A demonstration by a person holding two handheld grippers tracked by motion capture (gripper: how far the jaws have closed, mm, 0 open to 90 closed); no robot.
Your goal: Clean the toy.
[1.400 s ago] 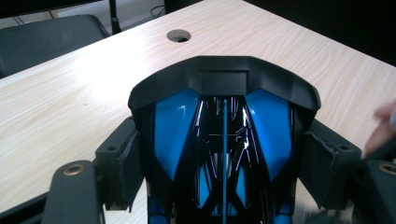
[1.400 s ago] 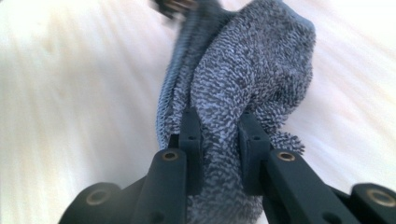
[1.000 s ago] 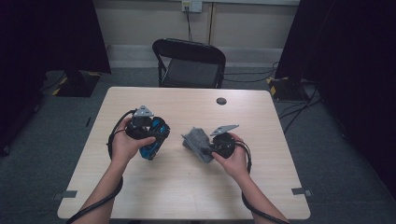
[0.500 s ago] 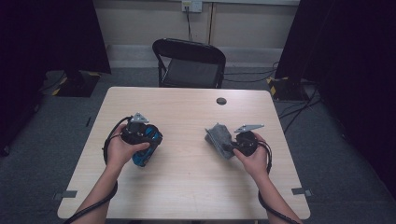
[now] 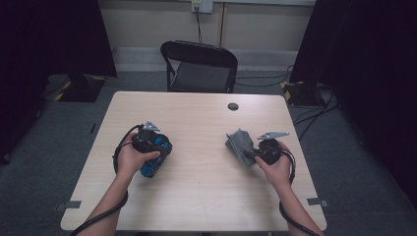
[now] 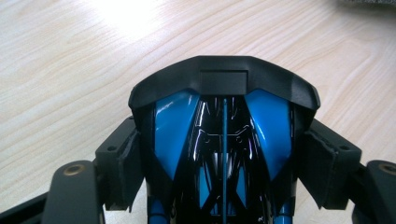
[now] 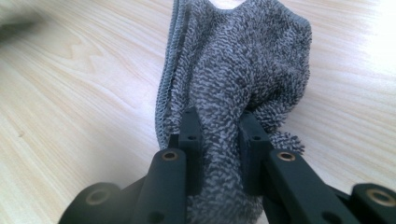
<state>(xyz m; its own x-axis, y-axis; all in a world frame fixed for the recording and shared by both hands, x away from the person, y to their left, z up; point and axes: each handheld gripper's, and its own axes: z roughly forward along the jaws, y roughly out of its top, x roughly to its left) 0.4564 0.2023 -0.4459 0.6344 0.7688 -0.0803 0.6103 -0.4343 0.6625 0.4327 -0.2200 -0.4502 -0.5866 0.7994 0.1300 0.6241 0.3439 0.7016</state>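
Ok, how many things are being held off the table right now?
2. A blue-and-black object sits clamped in the left hand-held gripper, left of the table centre. A grey cloth is pinched in the right hand-held gripper, on the right side.

No text, label, brand, number or sign can be read anywhere in these pictures. The blank rectangular panel at upper centre of the left gripper view carries no lettering.

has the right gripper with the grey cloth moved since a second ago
Yes. In the high view the right gripper, shut on the grey cloth, has moved rightward toward the table's right edge.
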